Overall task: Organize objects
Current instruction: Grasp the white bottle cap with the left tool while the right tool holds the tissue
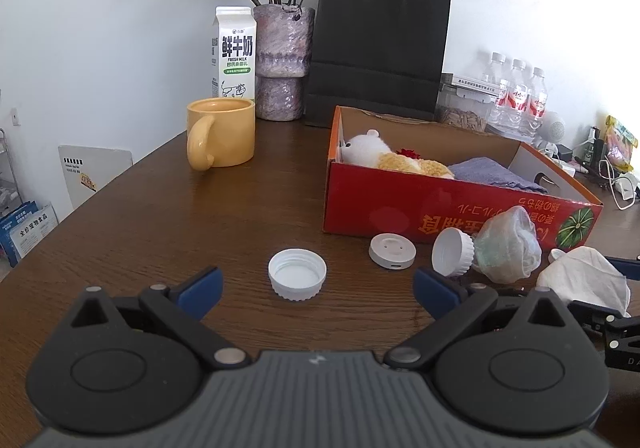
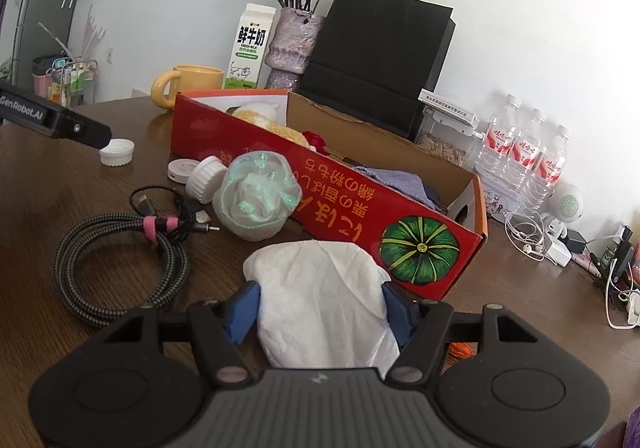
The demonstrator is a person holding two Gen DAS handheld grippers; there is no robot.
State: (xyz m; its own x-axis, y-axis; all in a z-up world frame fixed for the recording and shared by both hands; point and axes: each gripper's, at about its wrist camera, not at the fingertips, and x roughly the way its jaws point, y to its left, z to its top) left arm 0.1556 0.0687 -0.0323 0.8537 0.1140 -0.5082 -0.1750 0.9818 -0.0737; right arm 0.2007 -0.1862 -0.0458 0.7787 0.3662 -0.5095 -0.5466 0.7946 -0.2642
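Brown table point(image 1: 140, 216): left tongs point(image 1: 316, 288) spread wide, empty; right tongs point(image 2: 318, 308) clamping white tissue point(image 2: 320, 288).

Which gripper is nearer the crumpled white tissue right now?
Right. The right gripper has the crumpled white tissue between its blue pads, which touch its sides. The left gripper stands open around an upturned white bottle cap, with the tissue off to its right.

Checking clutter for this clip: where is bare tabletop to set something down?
Free: the wood between the yellow mug, the loose white cap and the red box. Crowded: in front of the box, around the coiled cable and plastic bag.
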